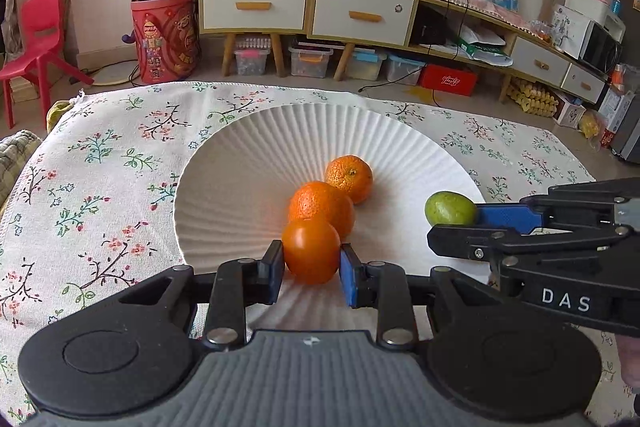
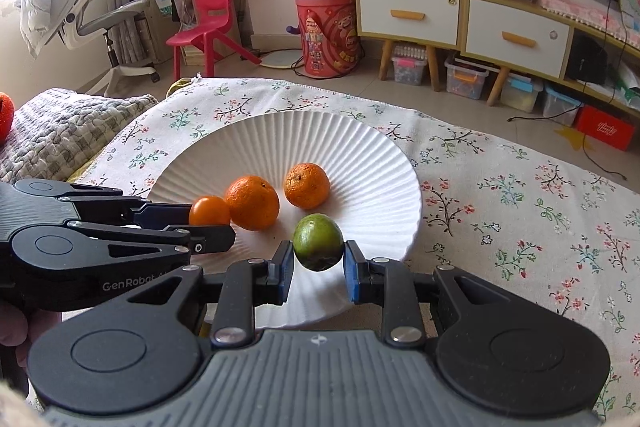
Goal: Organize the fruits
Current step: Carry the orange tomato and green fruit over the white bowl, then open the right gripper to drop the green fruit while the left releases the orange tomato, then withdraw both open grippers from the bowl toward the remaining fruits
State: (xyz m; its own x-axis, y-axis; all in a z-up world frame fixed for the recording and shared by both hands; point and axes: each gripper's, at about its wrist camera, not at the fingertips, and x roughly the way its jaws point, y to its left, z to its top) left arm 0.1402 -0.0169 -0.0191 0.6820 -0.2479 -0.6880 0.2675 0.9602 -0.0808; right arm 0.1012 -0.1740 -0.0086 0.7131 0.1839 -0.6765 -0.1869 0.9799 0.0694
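Plate (image 2: 400, 163) is set on the cloth (image 2: 520, 195) over the tabletop. Two mandarins (image 2: 252, 202) (image 2: 307, 185) are placed mid-plate, side by side, touching in the left wrist view. Tomato (image 1: 311, 251) is held between the left claw (image 1: 311, 267) pads at the plate's near-left, touching the nearer mandarin. Lime (image 2: 318, 241) is held between the right claw (image 2: 318, 263) pads, right of the tomato, before the mandarins.

White ribbed plate (image 2: 360, 147) on the floral tablecloth (image 2: 520, 195). On it, two dimpled mandarins (image 1: 322, 205) (image 1: 349, 178), touching in left wrist view. Smooth orange fruit (image 1: 311, 251) sits between the left gripper pads (image 1: 273, 273), just beside the nearer mandarin. Green fruit (image 2: 318, 241), dark underside, sits between the right gripper pads (image 2: 285, 269).
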